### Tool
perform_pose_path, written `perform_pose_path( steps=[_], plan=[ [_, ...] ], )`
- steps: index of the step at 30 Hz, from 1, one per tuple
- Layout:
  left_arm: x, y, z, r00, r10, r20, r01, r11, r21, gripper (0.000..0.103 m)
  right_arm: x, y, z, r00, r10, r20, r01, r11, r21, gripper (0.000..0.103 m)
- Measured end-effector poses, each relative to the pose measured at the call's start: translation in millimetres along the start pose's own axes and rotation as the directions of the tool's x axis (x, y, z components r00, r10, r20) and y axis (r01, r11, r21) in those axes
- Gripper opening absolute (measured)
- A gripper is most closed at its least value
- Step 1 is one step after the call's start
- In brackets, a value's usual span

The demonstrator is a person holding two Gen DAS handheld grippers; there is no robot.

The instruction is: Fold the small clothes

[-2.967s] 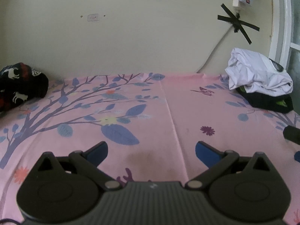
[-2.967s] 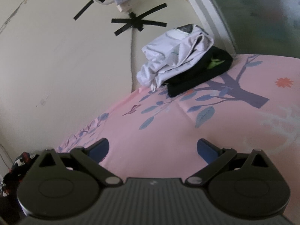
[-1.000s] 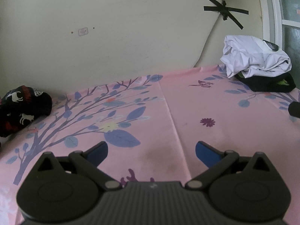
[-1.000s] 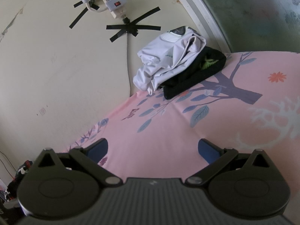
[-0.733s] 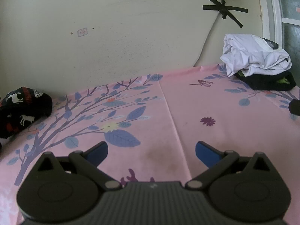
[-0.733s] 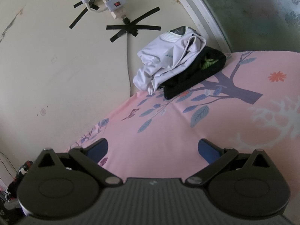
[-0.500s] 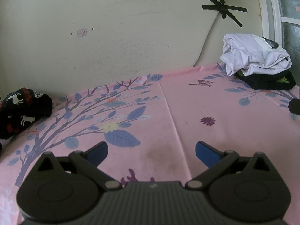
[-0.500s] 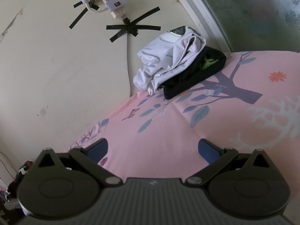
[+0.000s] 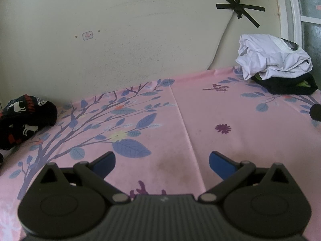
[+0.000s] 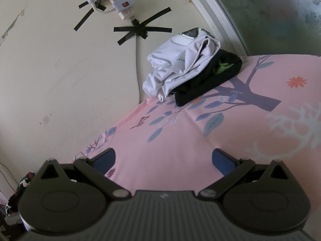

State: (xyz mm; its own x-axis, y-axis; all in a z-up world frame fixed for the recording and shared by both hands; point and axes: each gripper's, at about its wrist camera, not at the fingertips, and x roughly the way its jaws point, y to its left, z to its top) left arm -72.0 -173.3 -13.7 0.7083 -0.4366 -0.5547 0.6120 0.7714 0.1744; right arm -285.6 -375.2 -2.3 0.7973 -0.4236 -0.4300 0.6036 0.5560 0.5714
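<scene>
Two handheld grippers hover over a pink bedsheet point(image 9: 200, 104) printed with blue-leafed branches, both with nothing between their blue-padded fingers. The left gripper point(image 9: 162, 161) hangs low above the sheet, its jaws spread wide, a faint dark smudge point(image 9: 172, 160) on the fabric just ahead of it and a crease line point(image 9: 184, 124) running away from it toward the wall. The right gripper point(image 10: 163, 158) is likewise spread apart over bare sheet; a dark edge of it point(image 9: 316, 112) pokes in at the right side of the left wrist view.

Taking the sheet as the landmark: at its far right corner, against the wall, lies a crumpled white shirt point(image 10: 180, 66) heaped on top of a black garment with a lime-green lining point(image 10: 210, 76), the two touching and well apart from both grippers. The same pile shows in the left wrist view, white shirt point(image 9: 270, 58) over black garment point(image 9: 289, 84). At the sheet's far left edge sits a bundled black garment patterned with white reindeer and red bands point(image 9: 24, 118), also well away from the grippers.

Beyond the sheet rises a cream wall point(image 9: 130, 40). A white power strip with a red switch point(image 10: 120, 0) is fixed to it with crossed strips of black tape point(image 10: 140, 31), and a grey cord point(image 10: 137, 68) drops from there to the sheet's far edge beside the white shirt. A white window frame point(image 10: 218, 20) with frosted patterned glass stands to the right of the pile.
</scene>
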Motion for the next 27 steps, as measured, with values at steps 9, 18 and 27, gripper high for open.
perform_pose_path(
  steps=[9,18,27],
  plan=[
    [2.7,1.7,0.3,1.000,-0.001,-0.019,0.001,1.000,0.000,0.103,0.3,-0.2,0.1,1.000,0.001,-0.001,-0.001,1.000,0.000,0.097],
    [5.1,2.7,0.3,0.999,0.004,-0.036,-0.004,1.000,0.002,0.103,0.6,-0.2,-0.2,1.000,0.000,0.000,0.000,1.000,0.000,0.097],
    [4.9,2.5,0.5,0.999,0.005,-0.039,-0.005,1.000,0.006,0.103,0.8,-0.4,-0.3,1.000,0.000,0.000,0.000,1.000,0.001,0.097]
  ],
)
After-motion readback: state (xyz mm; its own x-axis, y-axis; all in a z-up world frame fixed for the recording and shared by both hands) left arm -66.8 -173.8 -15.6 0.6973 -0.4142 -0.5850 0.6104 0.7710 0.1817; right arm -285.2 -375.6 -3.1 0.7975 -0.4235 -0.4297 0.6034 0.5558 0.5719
